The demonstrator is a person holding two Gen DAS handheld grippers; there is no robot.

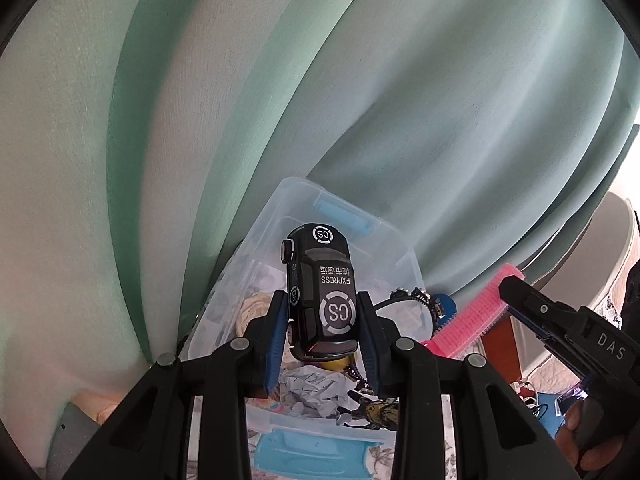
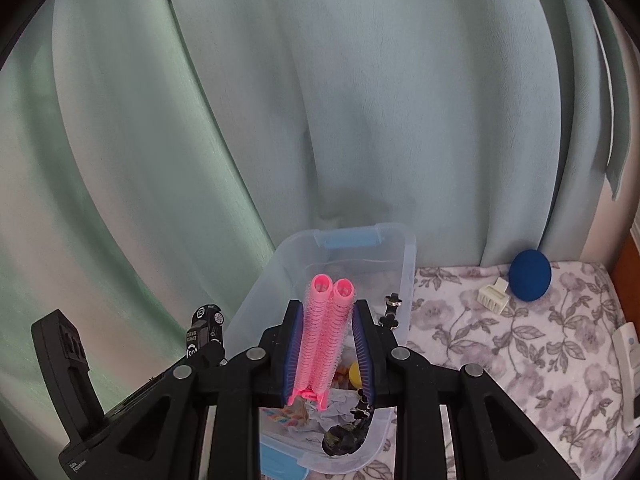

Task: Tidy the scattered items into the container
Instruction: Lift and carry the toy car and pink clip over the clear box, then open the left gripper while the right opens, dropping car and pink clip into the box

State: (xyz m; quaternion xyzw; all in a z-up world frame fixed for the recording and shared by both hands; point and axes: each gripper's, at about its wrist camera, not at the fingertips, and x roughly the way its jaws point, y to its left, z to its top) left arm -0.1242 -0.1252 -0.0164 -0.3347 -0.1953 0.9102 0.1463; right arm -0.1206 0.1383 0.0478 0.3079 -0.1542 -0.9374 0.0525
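Left wrist: hand-held gripper (image 1: 322, 334) clamps toy car (image 1: 320, 292).

surface: floral bedspread (image 2: 500, 344) | on it: clear bin (image 2: 406, 280), blue ball (image 2: 530, 275), white clip (image 2: 493, 294)

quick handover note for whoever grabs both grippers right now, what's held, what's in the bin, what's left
Left gripper: shut on the black toy car, held above the clear storage bin.
Right gripper: shut on the pink hair roller clip, also over the bin.
Done: the bin already holds crumpled paper, a yellow item and a black chain-like piece, among other bits.
Left: drop the car and the roller clip in, then collect the white claw clip, the blue ball and the white device at the right edge from the floral cloth.
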